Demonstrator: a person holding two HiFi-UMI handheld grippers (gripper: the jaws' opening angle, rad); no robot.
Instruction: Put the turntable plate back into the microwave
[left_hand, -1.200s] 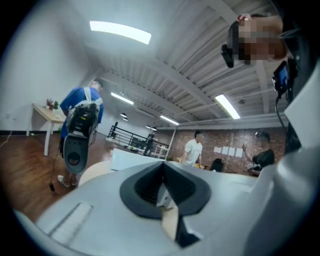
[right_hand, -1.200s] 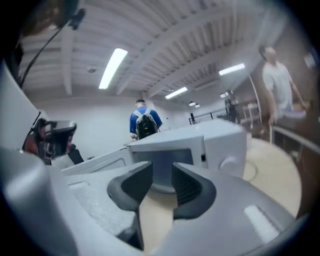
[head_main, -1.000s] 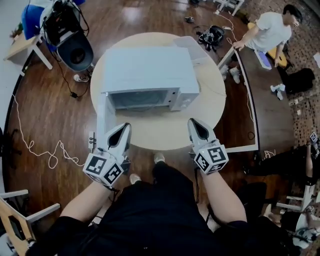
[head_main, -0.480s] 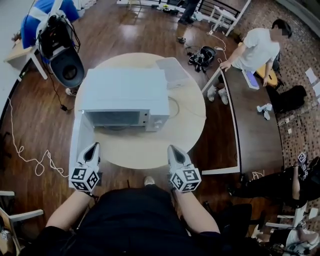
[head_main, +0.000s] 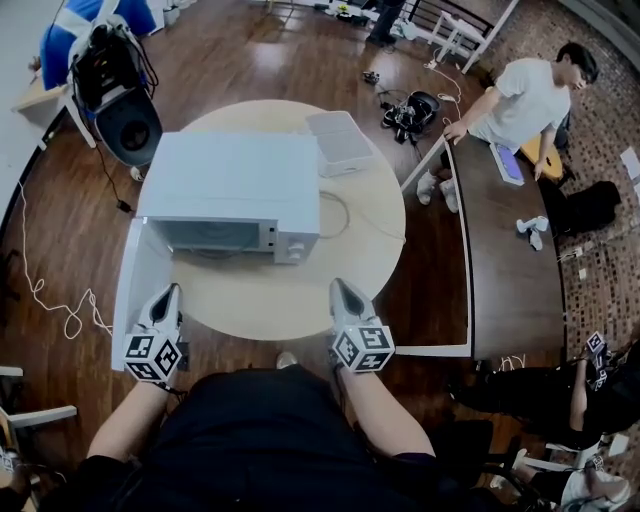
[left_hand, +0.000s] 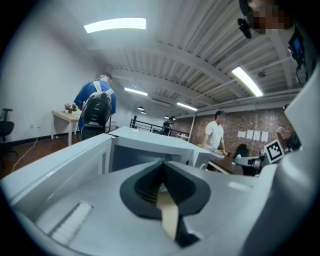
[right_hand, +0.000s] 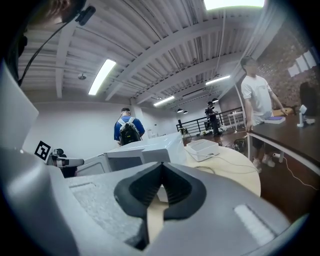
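A white microwave stands on a round beige table, its door swung open toward my left. Its cavity front looks dark, and I cannot make out a turntable plate in any view. At the table's near edge, beside the open door, my left gripper is shut with nothing in it. My right gripper is also shut and empty, at the near edge right of the microwave. In the left gripper view the closed jaws point at the microwave. The right gripper's jaws face the table and the microwave.
A flat white box with a cable lies on the table behind the microwave. A person in a white shirt leans on a dark desk at the right. A person with a backpack stands far left. Cables run over the wooden floor.
Both grippers have sunk and drawn back from the table toward my body, staying shut and empty. The head view has shifted, so the microwave sits further left.
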